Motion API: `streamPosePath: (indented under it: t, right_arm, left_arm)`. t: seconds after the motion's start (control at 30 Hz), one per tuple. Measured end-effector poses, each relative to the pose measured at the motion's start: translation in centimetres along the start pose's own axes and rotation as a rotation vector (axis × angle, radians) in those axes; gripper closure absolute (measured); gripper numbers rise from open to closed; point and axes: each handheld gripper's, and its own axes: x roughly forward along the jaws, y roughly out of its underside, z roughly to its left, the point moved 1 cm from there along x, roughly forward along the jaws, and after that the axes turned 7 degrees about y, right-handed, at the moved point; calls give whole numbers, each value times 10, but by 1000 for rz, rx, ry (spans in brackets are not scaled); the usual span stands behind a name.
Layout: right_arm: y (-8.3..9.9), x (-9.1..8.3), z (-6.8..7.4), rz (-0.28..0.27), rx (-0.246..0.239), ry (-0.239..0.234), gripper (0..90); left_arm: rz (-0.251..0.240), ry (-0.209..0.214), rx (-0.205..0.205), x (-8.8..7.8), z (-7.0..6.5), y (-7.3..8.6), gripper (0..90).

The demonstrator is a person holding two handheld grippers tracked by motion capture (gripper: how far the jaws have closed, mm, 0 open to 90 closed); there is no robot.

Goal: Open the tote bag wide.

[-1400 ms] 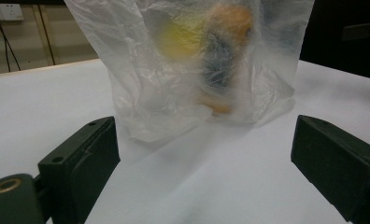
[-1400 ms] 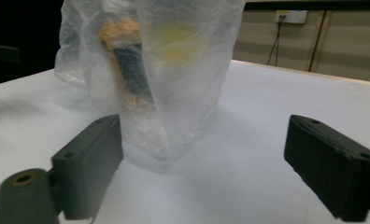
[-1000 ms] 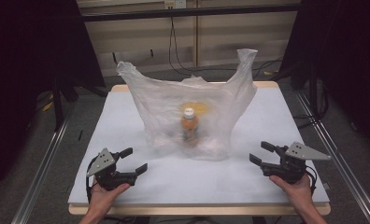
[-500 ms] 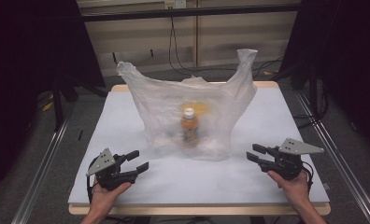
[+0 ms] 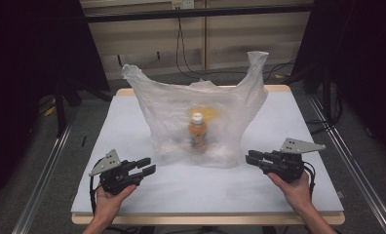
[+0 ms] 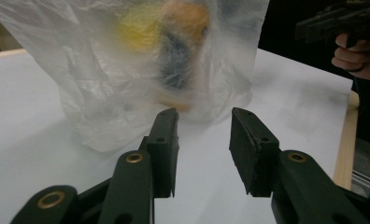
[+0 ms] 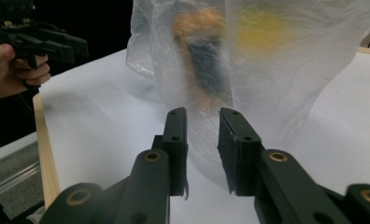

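Note:
A clear plastic bag [image 5: 162,105] stands upright in the middle of the white table [image 5: 298,122], both handles sticking up. Inside it stands an orange bottle [image 5: 197,131] with a white cap, with something yellow behind it. My left gripper [image 5: 149,165] rests at the front left and points at the bag from a short way off. Its jaws have just been closing, a gap remains, and nothing is between them [image 6: 204,114]. My right gripper [image 5: 249,158] sits at the front right, its tips just short of the bag's lower corner. Its jaws have also been closing and hold nothing [image 7: 202,114].
The table's wooden edge [image 5: 205,218] runs along the front. Metal rails [image 5: 45,170] flank both sides, and dark stands and cables lie on the floor behind. Bare tabletop surrounds the bag.
Both grippers' jaws have narrowed. The right gripper has moved left toward the bag and lifted slightly. The left hand has stayed in place.

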Motion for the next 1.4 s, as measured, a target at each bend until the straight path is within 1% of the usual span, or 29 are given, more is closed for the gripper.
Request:
streamPosePath:
  t: [0.03, 0.07, 0.13, 0.2, 0.23, 0.27, 0.33, 0.43, 0.53, 0.57, 0.6, 0.67, 0.7, 0.73, 0.83, 0.87, 0.9, 0.93, 0.97, 1.0, 1.03, 1.07, 1.1, 1.13, 1.17, 1.27, 1.3, 1.37, 1.4]
  right_arm:
    - [-1, 1, 1, 0, -3, -3, 753]
    - [-3, 2, 2, 0, -6, -11, 763]
    - [-7, 4, 4, -5, -9, -29, 784]
    - [-9, 5, 5, -6, -13, -30, 794]
    - [-14, 7, 6, -12, -21, -42, 798]
    - [-16, 8, 7, -15, -20, -43, 798]
    - [-20, 9, 7, -10, -11, -47, 808]
    - [-27, 13, 9, -11, -24, -51, 833]
    - [-34, 16, 9, -24, -31, -58, 852]
    - [-40, 18, 10, -31, -37, -64, 869]
    - [-44, 19, 11, -37, -46, -62, 879]
    - [-51, 21, 12, -49, -55, -67, 898]
    - [-51, 21, 12, -49, -55, -67, 898]
    - [-60, 23, 13, -59, -67, -63, 900]
    - [-67, 25, 14, -65, -73, -66, 900]
    - [-76, 27, 15, -72, -85, -66, 900]
    - [-76, 27, 15, -72, -85, -66, 900]
    - [-85, 28, 16, -79, -96, -66, 900]
    - [-90, 28, 17, -88, -100, -69, 900]
    - [-90, 28, 17, -88, -100, -69, 900]
    - [-97, 29, 17, -98, -109, -70, 900]
    - [-97, 29, 17, -98, -109, -70, 900]
    - [-105, 29, 18, -101, -119, -71, 900]
    - [-108, 30, 18, -107, -119, -74, 900]
    - [-112, 30, 18, -110, -119, -71, 900]
    - [-118, 31, 19, -119, -121, -73, 900]
    - [-125, 33, 20, -117, -129, -65, 900]
    - [-128, 34, 20, -118, -134, -66, 900]
    - [-135, 36, 19, -123, -137, -63, 900]
  left_arm:
    - [0, 0, 0, 0, 0, 0, 668]
    - [4, 19, 14, 2, -2, -3, 686]
    - [-1, 24, 24, 2, -4, -7, 723]
    - [-8, 30, 19, 2, -4, -9, 745]
    - [-14, 26, 17, 3, -3, -11, 777]
    - [-21, 40, 8, 5, -1, -15, 798]
    - [-19, 54, 20, 9, 1, -18, 839]
    - [-9, 66, 37, 12, 2, -24, 895]
    - [-20, 75, 33, 14, 4, -29, 900]
    - [-17, 68, 37, 17, 6, -34, 900]
    - [-17, 68, 37, 17, 6, -34, 900]
    - [-14, 72, 58, 21, 8, -40, 900]
    - [-14, 72, 58, 21, 8, -40, 900]
    - [-16, 70, 61, 23, 9, -43, 900]
    - [-23, 79, 63, 26, 11, -50, 900]
    - [-30, 82, 65, 28, 12, -56, 900]
    - [-30, 82, 65, 28, 12, -56, 900]
    - [-35, 96, 63, 29, 13, -59, 900]
    - [-33, 97, 72, 29, 13, -64, 900]
    - [-33, 97, 72, 29, 13, -64, 900]
    - [-26, 88, 92, 29, 11, -68, 900]
    - [-26, 88, 92, 29, 11, -68, 900]
    - [-46, 92, 88, 28, 11, -74, 900]
    - [-46, 92, 88, 28, 11, -74, 900]
    - [-60, 97, 102, 30, 12, -80, 900]
    - [-66, 97, 99, 32, 14, -87, 900]
    - [-62, 95, 113, 35, 16, -95, 900]
    - [-66, 93, 116, 36, 18, -99, 900]
    - [-73, 91, 120, 38, 21, -109, 900]
